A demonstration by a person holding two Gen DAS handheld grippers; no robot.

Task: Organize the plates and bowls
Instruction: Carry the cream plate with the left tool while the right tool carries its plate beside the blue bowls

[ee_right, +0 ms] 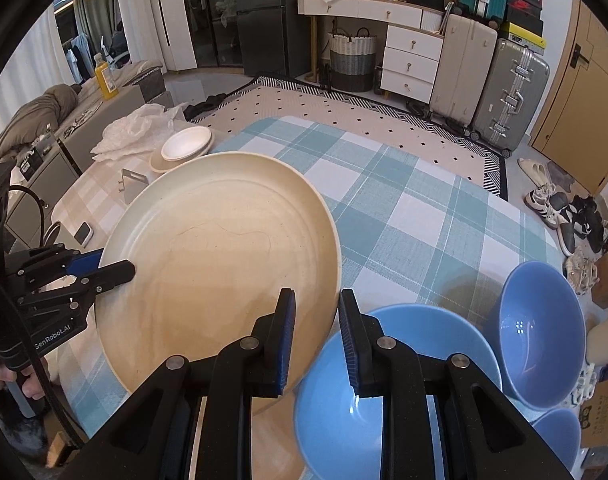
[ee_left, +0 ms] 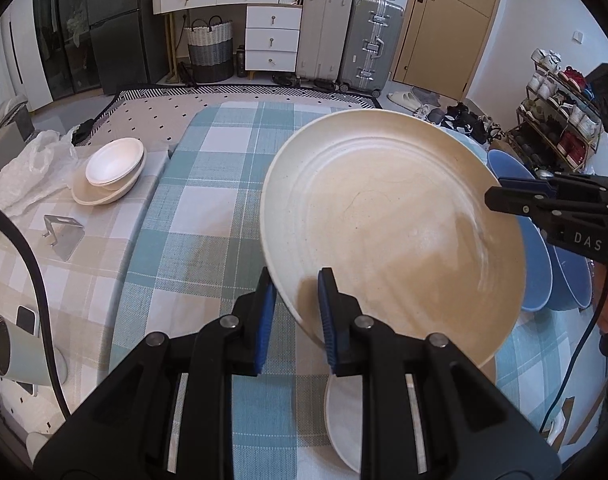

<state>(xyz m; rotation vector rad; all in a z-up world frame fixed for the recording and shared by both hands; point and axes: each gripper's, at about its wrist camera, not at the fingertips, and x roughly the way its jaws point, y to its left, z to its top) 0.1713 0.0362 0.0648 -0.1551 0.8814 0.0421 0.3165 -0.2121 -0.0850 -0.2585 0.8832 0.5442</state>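
A large cream plate (ee_left: 392, 236) hangs tilted above the checked tablecloth; it also shows in the right wrist view (ee_right: 219, 264). My left gripper (ee_left: 293, 312) has its fingers around the plate's near rim, one on each face, with a small gap. My right gripper (ee_right: 316, 332) straddles the opposite rim the same way; it shows in the left wrist view (ee_left: 500, 194). A blue plate (ee_right: 384, 392) and a blue bowl (ee_right: 540, 332) sit by the right gripper. A stack of white bowls on a cream plate (ee_left: 111, 172) rests far left.
A metal stand (ee_left: 61, 236), a crumpled plastic bag (ee_left: 27, 168), a phone (ee_right: 83, 234) and a pale cup (ee_left: 19, 356) lie on the left table. Another white plate (ee_left: 344, 428) lies under my left gripper. Suitcases, drawers and shoes stand beyond.
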